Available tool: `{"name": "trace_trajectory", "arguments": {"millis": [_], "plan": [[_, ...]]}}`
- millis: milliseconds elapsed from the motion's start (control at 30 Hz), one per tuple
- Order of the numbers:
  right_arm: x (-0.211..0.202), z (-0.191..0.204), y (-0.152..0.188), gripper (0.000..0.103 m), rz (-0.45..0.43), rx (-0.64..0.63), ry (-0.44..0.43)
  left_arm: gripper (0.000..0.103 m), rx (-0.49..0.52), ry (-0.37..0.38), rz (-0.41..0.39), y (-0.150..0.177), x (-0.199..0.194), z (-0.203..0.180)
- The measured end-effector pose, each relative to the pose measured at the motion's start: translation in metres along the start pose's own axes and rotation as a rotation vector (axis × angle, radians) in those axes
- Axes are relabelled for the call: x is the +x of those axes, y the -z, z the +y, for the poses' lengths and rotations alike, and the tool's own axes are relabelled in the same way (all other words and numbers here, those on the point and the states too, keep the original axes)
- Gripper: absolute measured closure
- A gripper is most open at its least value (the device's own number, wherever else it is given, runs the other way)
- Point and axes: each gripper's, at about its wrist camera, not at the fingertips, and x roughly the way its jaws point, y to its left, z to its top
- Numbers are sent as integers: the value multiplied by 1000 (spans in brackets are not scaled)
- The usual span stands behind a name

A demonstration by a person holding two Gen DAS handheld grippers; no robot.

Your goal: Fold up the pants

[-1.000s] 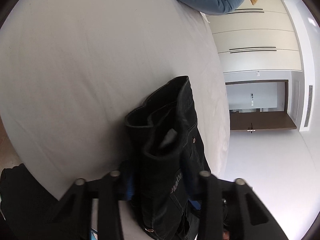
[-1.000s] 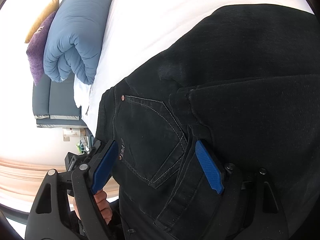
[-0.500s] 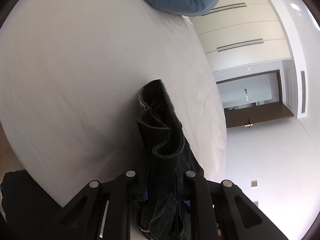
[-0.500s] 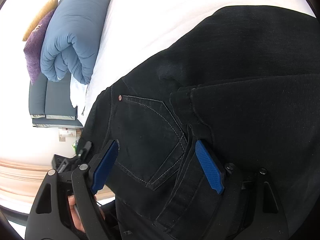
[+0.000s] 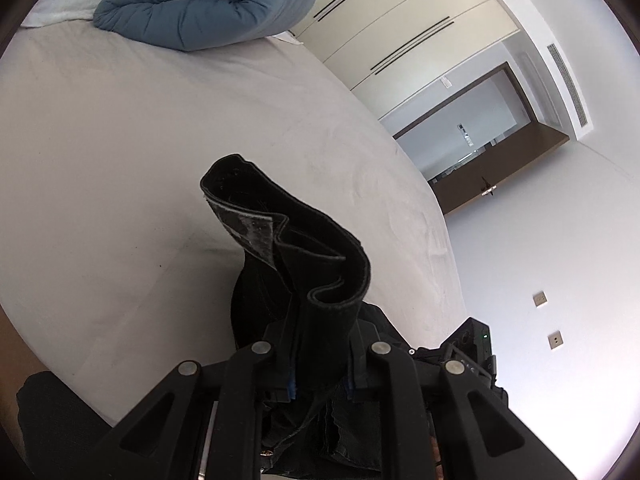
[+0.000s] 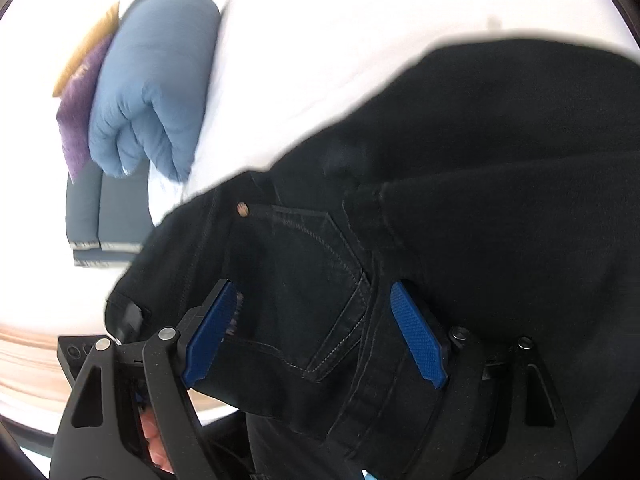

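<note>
Black denim pants (image 6: 500, 208) lie on a white bed (image 5: 120, 168). My left gripper (image 5: 320, 376) is shut on the waistband of the pants (image 5: 320, 280), which stands up curled above the jaws. In the right wrist view my right gripper (image 6: 316, 336) is open, its blue pads (image 6: 418, 340) spread around the back pocket area (image 6: 304, 280). The pads do not pinch the fabric. The left gripper's body shows at the lower left of that view (image 6: 88, 356).
A rolled blue duvet (image 5: 208, 4) lies at the head of the bed, with purple and yellow cushions (image 6: 80, 92) beside it. Past the bed's edge are white wardrobes (image 5: 420, 36), a dark doorway (image 5: 480, 152) and a white wall.
My left gripper has closed on the waistband and lifted and turned with it, so the band now curls upright. The right gripper stays open and the pants have shifted a little beneath it.
</note>
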Motion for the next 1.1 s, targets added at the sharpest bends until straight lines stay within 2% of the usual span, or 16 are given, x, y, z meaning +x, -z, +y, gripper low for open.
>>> {"name": "trace_trajectory", "arguments": {"millis": [200, 333, 467, 667, 800, 833, 867, 900, 933, 1100], "plan": [[-55, -7, -2, 27, -39, 10, -99, 87, 205, -15, 29, 22, 13, -61], [-88, -19, -5, 26, -45, 51, -211, 87, 419, -44, 77, 57, 34, -107], [-115, -22, -5, 26, -49, 16, -250, 87, 557, -63, 152, 97, 58, -130], [-135, -24, -3, 26, -33, -65, -191, 87, 687, -74, 233, 134, 84, -150], [-133, -28, -1, 26, -21, -102, -68, 87, 787, -89, 256, 153, 96, -166], [-133, -31, 0, 29, -24, -109, -22, 87, 814, -94, 258, 158, 97, -168], [-132, -33, 2, 36, -31, -117, 13, 87, 839, -99, 260, 163, 98, -171], [-133, -35, 4, 50, -39, -130, 50, 87, 859, -108, 260, 166, 99, -174], [-135, -40, 5, 59, -37, -138, 94, 87, 873, -114, 262, 169, 102, -176], [-147, -59, 10, 82, -65, -152, 185, 87, 912, -100, 295, 176, 107, -179]]}}
